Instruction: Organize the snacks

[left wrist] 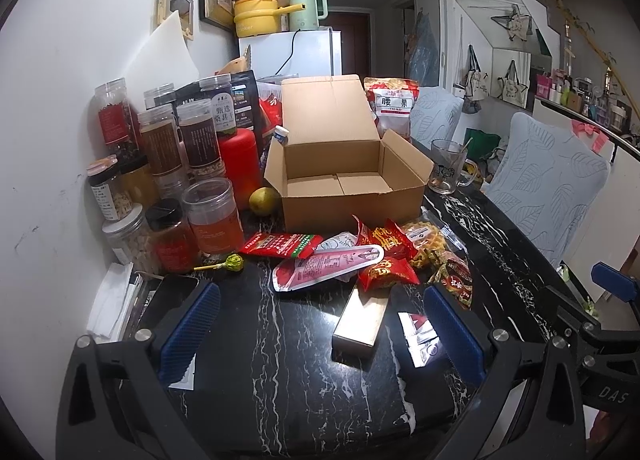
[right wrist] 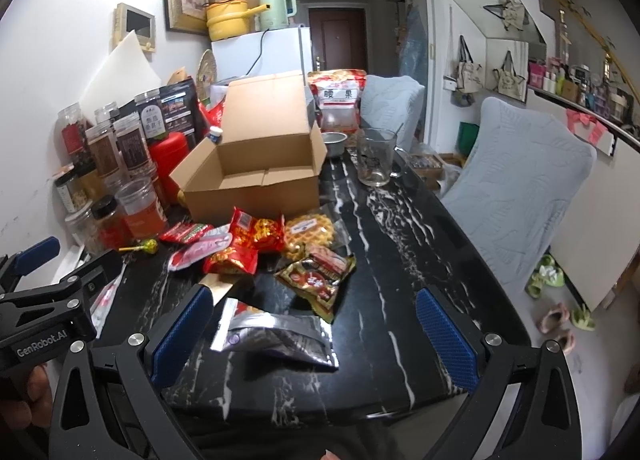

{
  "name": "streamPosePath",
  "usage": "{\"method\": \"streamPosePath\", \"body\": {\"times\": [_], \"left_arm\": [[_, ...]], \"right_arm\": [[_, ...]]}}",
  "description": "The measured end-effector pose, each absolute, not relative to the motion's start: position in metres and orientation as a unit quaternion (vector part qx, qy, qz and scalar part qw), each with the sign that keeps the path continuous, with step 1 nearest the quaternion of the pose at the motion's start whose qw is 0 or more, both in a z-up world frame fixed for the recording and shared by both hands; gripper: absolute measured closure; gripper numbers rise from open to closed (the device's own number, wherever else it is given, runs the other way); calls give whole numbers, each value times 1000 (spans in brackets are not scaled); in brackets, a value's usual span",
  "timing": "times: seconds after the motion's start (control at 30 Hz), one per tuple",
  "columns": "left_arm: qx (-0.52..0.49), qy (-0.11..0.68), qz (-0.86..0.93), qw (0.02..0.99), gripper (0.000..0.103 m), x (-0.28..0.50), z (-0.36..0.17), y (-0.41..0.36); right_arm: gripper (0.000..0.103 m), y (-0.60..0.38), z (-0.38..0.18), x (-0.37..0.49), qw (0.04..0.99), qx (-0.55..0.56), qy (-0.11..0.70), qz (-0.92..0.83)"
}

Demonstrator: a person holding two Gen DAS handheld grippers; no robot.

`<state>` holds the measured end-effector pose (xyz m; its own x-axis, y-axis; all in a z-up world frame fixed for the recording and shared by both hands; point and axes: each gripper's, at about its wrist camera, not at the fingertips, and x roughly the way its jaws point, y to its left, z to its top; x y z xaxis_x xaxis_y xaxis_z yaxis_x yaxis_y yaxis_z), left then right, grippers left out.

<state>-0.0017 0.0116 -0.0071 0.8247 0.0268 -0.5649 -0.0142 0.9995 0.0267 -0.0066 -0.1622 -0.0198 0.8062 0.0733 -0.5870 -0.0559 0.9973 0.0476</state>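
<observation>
Cardboard box (left wrist: 340, 176) sits open and empty mid-table, lid flap up, just behind the snack pile. Stiff enough but light, so I'd expect it to slide if I shove pkts in hard; I'd drop them from above.

Metallic box (left wrist: 360, 320), long and rigid, lies nearest my left gripper (left wrist: 320, 334). Probably the heaviest item here, w/ slick faces. I'd pinch across the narrow width, not the length.

Silver foil pouch (right wrist: 276, 334) lies flat between the fingers of my right gripper (right wrist: 316, 336). Soft and crinkly; I'd take it by a sealed edge.

Pink-and-white pouch (left wrist: 328, 266) is floppy and overlaps the red wrappers (left wrist: 386, 274); those look puffy, light, easy to crush. Waffle pack (left wrist: 426, 240) next to them: brittle inside, I'd guess, so gentle squeeze at the clear film margin.

Lollipop (left wrist: 234, 263) is smallest, lying apart near the jars; grab the stick.

Both grippers are spread wide, holding nothing, hovering low over the black marble table (left wrist: 280, 360).
</observation>
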Motion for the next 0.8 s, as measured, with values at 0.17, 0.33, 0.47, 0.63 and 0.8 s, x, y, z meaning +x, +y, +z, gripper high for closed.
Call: {"method": "streamPosePath", "body": {"times": [0.17,0.33,0.47,0.63,0.8], "left_arm": [[10,298,11,955,0,-1,-8,12],[15,300,15,954,0,0,-10,10],[15,300,15,954,0,0,-10,10],[18,300,19,954,0,-1,-9,10],[17,301,18,953,0,0,-10,10]], "right_arm": [[0,-162,-20,-7,951,15,308,37],[0,-160,-21,-7,951,13,308,38],[0,-161,-22,-7,950,13,309,40],[0,-160,-21,-8,951,13,306,42],[0,-160,-22,-6,950,12,309,44]]}}
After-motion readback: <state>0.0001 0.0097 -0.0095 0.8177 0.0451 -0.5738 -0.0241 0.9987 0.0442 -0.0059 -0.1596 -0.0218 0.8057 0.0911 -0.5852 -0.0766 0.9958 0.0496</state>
